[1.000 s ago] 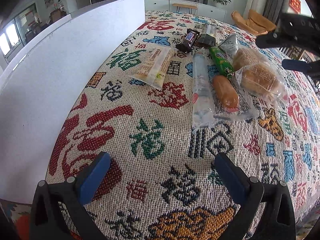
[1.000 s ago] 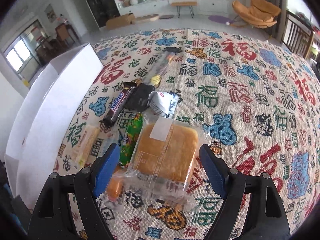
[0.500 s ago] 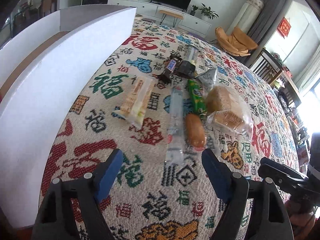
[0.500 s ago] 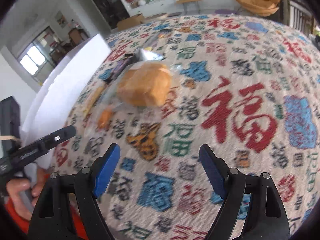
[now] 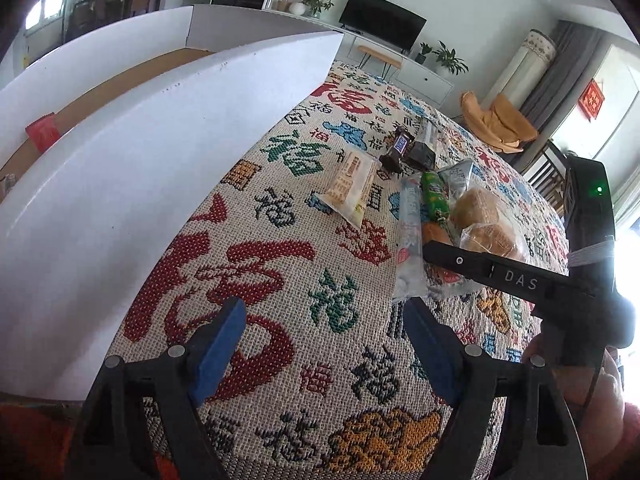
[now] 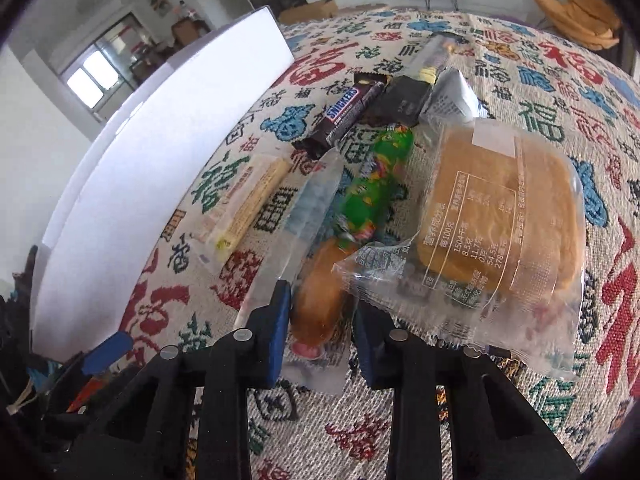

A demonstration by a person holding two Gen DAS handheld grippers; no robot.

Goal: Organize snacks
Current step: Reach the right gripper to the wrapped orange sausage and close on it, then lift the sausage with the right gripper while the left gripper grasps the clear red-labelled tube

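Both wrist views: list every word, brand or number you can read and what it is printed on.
"SNICKERS": dark brown chocolate bar wrapper.
"DAS": black arm of the right gripper.
"100", "1504", "8.5", "11.7", "54.5", "278": nutrition table on the clear plastic bread cake bag; its other characters are too small.
Print on the pale yellow wafer packet and green candy tube: blurred.

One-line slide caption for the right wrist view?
Right gripper closing around a wrapped sausage beside bagged bread on the patterned cloth.
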